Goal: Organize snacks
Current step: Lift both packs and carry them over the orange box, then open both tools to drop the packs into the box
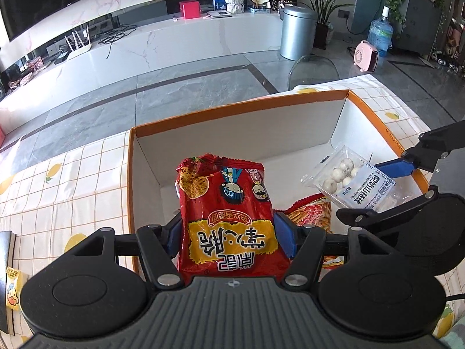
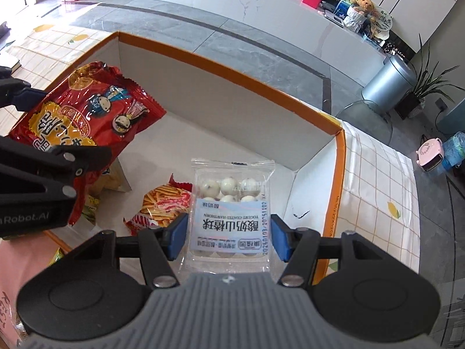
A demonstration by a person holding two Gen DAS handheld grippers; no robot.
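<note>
My left gripper is shut on a red noodle-snack bag, its blue pads pressing both sides, held over the near part of a white box with an orange rim. The same bag shows at the left of the right wrist view. My right gripper is shut on a clear packet of white yogurt hawthorn balls, hanging over the box floor; that packet appears at the right of the left wrist view. An orange stick-snack bag lies inside the box beneath both.
The box sits on a table with a lemon-print checked cloth. A yellowish bag lies in the box under the red bag. A book lies at the table's left. Beyond are grey floor tiles, a metal bin and a TV bench.
</note>
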